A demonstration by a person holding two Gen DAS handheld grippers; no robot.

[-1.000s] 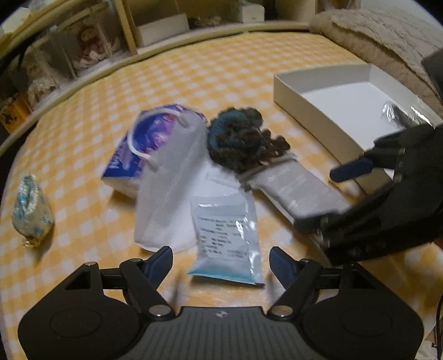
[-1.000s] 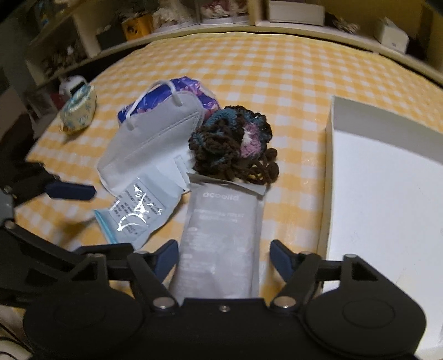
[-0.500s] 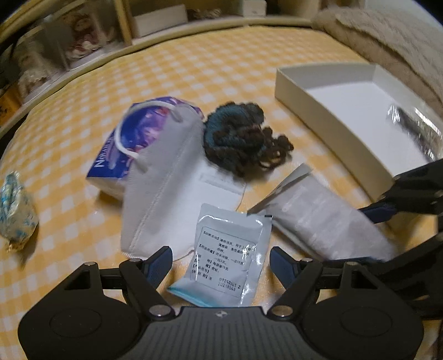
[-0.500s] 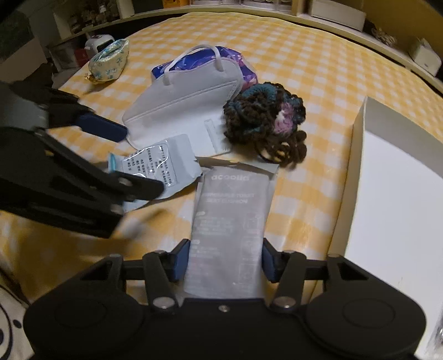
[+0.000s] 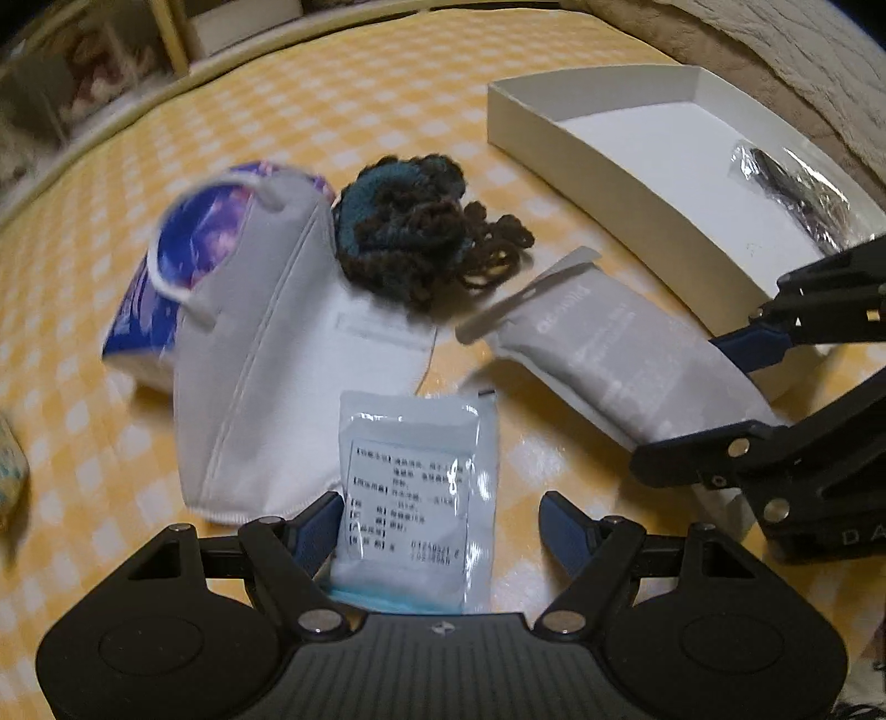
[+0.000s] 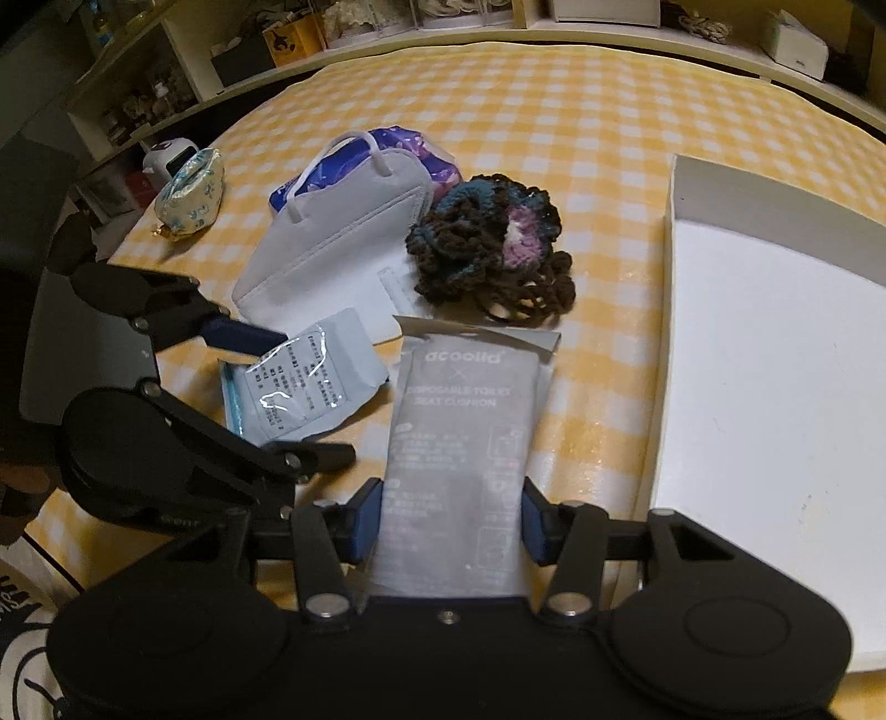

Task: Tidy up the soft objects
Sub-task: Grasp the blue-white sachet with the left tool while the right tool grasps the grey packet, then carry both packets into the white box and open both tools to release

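Observation:
My right gripper (image 6: 448,523) is shut on a grey toilet-seat-cushion packet (image 6: 459,443), also seen from the left wrist (image 5: 614,354). My left gripper (image 5: 440,523) is open, its fingers on either side of a small pale-blue sachet (image 5: 412,487) that lies on the cloth; the sachet also shows in the right wrist view (image 6: 304,382). A grey face mask (image 6: 338,249) lies over a purple tissue pack (image 6: 410,149). A dark crochet piece (image 6: 490,249) lies beside them. A white box (image 6: 775,387) stands to the right.
The table has a yellow checked cloth (image 6: 554,122). A small floral pouch (image 6: 191,194) sits at the left edge. A crinkly foil wrapper (image 5: 786,183) lies inside the box. Shelves with clutter run along the back (image 6: 387,22).
My right gripper has closed on the grey packet and lifted its near end. My left gripper has moved forward so the sachet lies between its open fingers.

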